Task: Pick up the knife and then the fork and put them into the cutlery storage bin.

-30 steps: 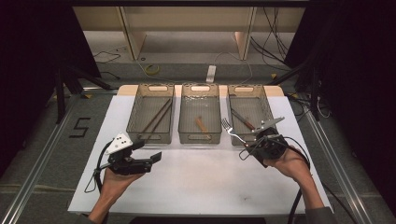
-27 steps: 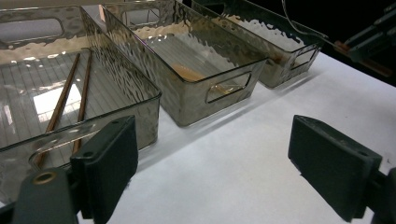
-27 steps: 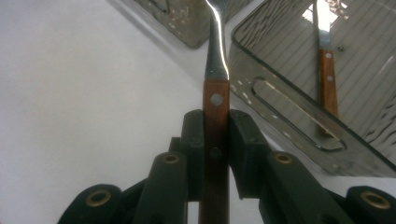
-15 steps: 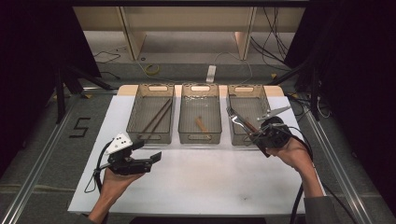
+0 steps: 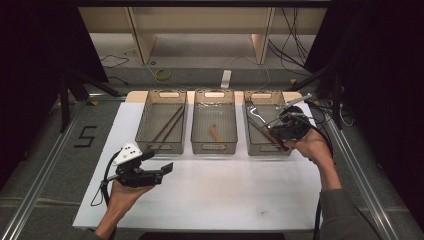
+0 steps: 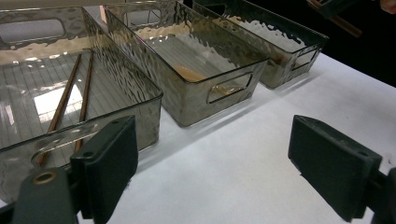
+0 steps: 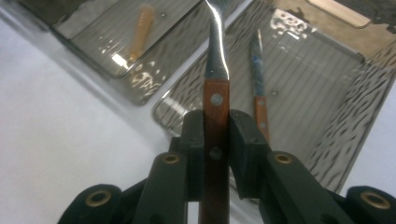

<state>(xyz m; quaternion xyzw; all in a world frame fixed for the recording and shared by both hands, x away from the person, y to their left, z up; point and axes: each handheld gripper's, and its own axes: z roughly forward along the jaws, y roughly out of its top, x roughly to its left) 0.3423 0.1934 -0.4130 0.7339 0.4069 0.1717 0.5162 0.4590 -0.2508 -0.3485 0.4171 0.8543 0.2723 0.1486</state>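
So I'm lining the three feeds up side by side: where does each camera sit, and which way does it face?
High view: above the person's side, facing forward and down on the white table and three bins; both forearms enter from below.
Left gripper view: rides the left gripper, open jaws facing the bins.
Right gripper view: rides the right gripper, shut on a fork over the right bin.
Shared: the chopsticks.

Left gripper is hovering w/ jaws wide apart over white table, facing three clear bins, nearest bin holding two chopsticks, nothing btwn jaws.
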